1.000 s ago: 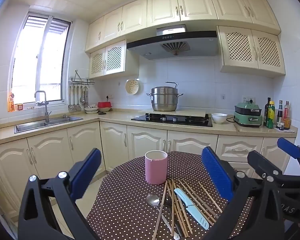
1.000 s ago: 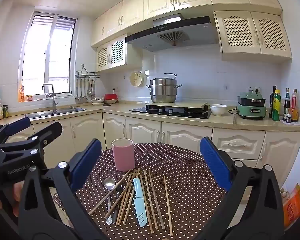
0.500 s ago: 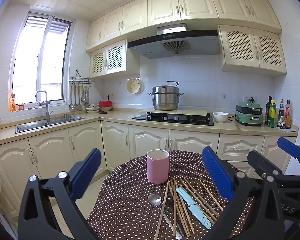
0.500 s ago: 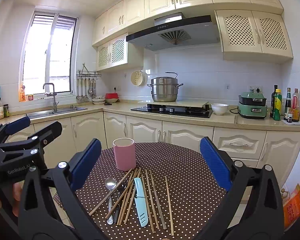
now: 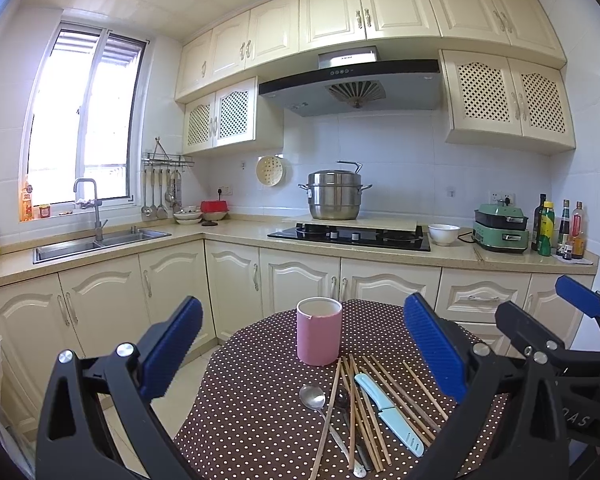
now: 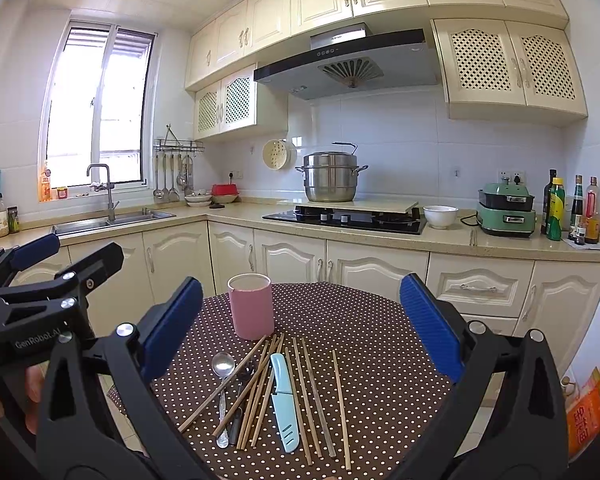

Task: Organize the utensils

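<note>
Above the near edge of the round table (image 5: 260, 420), the left gripper (image 5: 300, 344) hangs level, blue fingers (image 5: 172, 344) spread wide apart with nothing between them, aimed straight over the dotted brown cloth toward the kitchen counter (image 5: 228, 236). Beside it the right gripper (image 6: 300, 320) hovers at much the same height, its blue pads (image 6: 428, 324) just as far apart and gripping nothing. From the left wrist view, the right gripper's black frame pokes in at the right edge; from the right wrist view, the left gripper sits at the left edge, and part of the person's hand (image 6: 32, 384) shows behind it, which the other camera never catches. That right view also picks up an orange packet (image 6: 588, 408) low at the right, off the table. Now the utensils: a pink cup (image 5: 319, 330) stands upright on the cloth, open at the top, and just in front of it lies a loose fan of wooden chopsticks (image 5: 364, 404), crossing one another. A metal spoon (image 5: 313, 396) lies at the left of the heap, bowl toward the cup, a chopstick slanting over its handle. A pale blue knife (image 5: 388, 412) lies among the sticks, handle end nearer the cup. Something dark lies beneath the chopsticks next to the spoon; too hidden to tell what.
</note>
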